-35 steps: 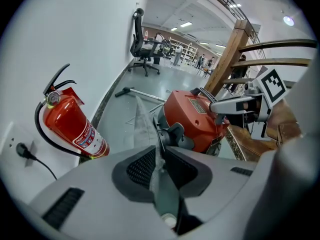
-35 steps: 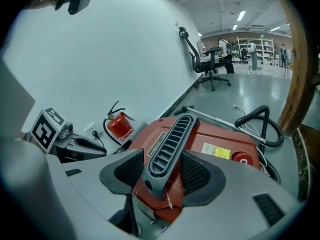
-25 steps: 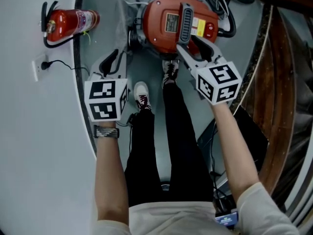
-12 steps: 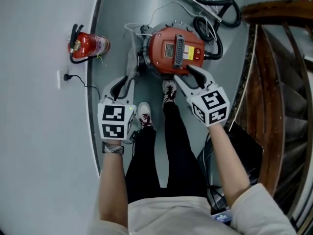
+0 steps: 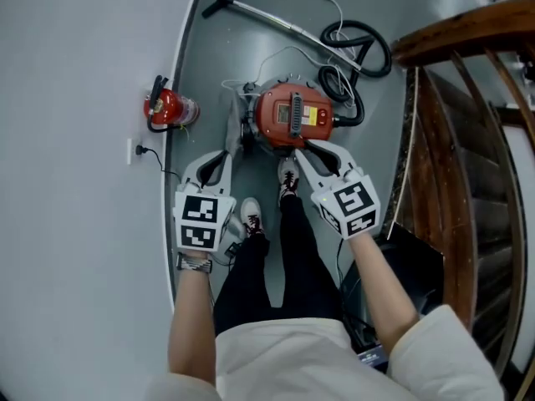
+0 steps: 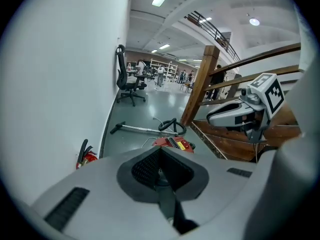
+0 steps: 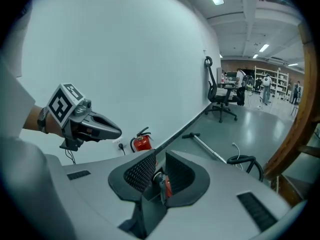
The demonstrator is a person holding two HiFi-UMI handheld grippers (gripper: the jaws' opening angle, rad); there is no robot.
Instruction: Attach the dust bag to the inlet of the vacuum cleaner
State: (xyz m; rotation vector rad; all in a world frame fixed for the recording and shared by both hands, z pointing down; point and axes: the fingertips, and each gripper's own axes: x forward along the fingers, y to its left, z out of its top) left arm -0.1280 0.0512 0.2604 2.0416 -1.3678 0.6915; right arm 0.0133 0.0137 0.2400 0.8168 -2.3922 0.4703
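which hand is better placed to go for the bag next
Left, probably: the left tool, shut and empty, points at the pale bag beside the vacuum. The right tool, its jaws just closing with nothing between them, sits over the vacuum's body instead.

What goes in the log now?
left hand-held gripper: shut, empty | right hand-held gripper: just closing, empty | red round vacuum cleaner: on grey floor
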